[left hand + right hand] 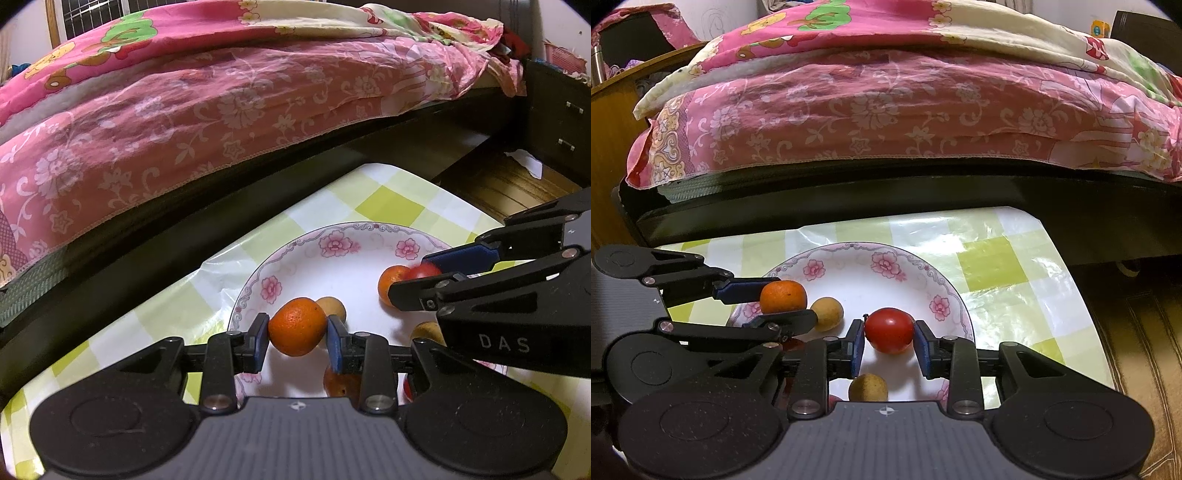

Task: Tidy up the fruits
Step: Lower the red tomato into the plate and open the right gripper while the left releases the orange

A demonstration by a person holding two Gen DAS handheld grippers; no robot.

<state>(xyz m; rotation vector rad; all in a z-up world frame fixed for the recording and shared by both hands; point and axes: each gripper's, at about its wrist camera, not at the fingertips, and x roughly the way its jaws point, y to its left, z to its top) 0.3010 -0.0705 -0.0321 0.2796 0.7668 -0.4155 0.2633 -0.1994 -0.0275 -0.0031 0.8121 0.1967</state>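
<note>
A white plate with pink flowers lies on the checked table. My left gripper is shut on an orange and holds it over the plate's left part; the same gripper and orange show in the right wrist view. My right gripper is shut on a red tomato above the plate; it also shows in the left wrist view with the tomato. On the plate lie tan round fruits and another orange.
A bed with a pink flowered cover runs along the far side of the table. A dark cabinet with drawers stands at the right. The wooden floor lies beyond the table's right edge.
</note>
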